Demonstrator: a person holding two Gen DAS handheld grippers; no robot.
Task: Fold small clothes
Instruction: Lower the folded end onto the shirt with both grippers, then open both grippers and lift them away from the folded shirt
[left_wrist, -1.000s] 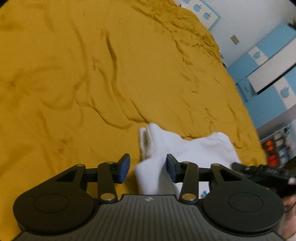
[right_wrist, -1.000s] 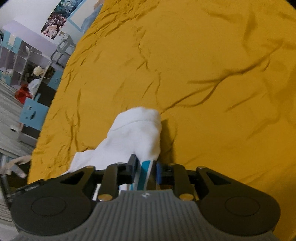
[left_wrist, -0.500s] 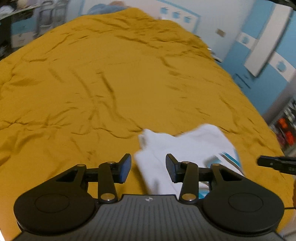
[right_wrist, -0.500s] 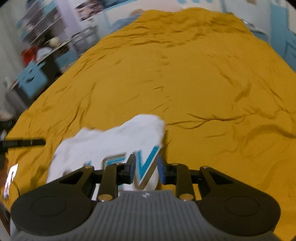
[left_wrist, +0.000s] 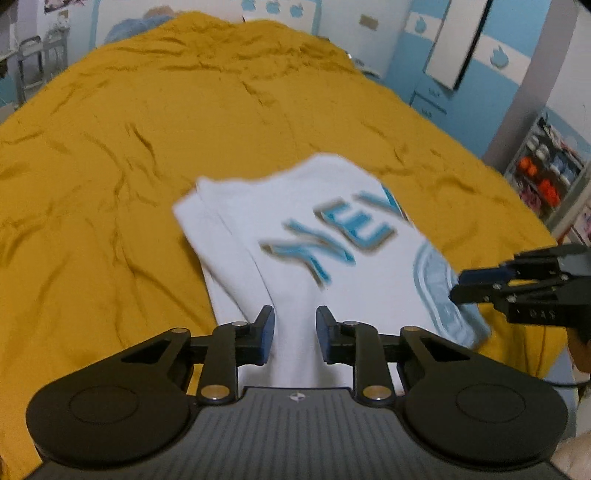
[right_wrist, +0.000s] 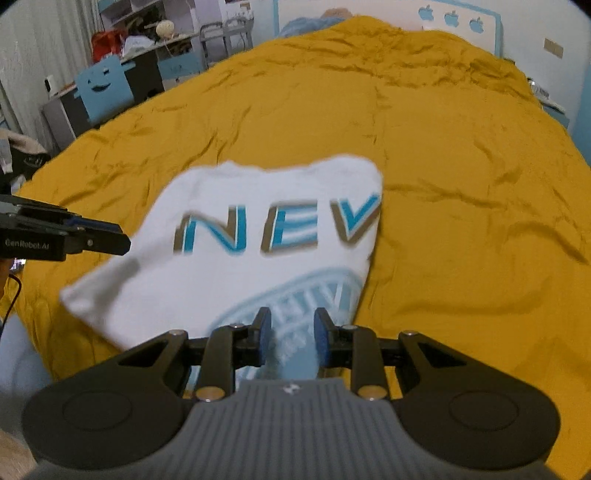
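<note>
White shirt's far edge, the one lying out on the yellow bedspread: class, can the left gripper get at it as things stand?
Probably not right away: the left gripper is closing with the white shirt between its jaws; otherwise the yellow bedspread lies bare.

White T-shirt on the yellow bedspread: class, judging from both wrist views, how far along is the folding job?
Done: the white T-shirt already looks doubled, a layered edge showing at its far left corner. In hand: the right gripper grips its near edge, and the left gripper has jaws closing around cloth, the shirt held above the bedspread. Left: laying it flat and finishing the folds.
</note>
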